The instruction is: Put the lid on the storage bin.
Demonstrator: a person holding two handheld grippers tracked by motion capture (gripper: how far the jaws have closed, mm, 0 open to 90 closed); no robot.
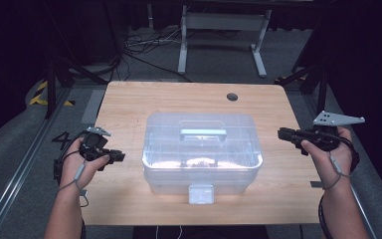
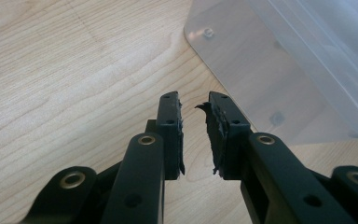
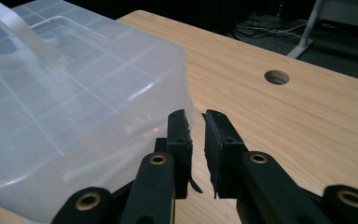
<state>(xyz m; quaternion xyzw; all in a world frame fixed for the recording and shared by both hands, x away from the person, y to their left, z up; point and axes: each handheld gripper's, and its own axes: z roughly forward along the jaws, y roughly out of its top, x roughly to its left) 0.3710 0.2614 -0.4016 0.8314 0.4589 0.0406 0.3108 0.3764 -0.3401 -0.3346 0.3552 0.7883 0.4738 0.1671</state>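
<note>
The clear plastic storage box with a pale blue handle (image 1: 202,152) sits mid-frame on the wooden worktop (image 1: 129,99); left hand-held gripper (image 1: 120,156) and right hand-held gripper (image 1: 281,133) flank it, jaws narrowly parted, empty. Judged step: approach; next, reach its front latch (image 1: 201,194)

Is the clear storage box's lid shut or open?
Shut: the lid sits flat on the box, handle down, front latch lowered.

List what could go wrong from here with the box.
1. The box is wide, and both grippers, left and right, stand only narrowly open beside it: their fingers may slip off its smooth walls.
2. Its front latch overhangs the table edge: a nudge could push the box off.
</note>
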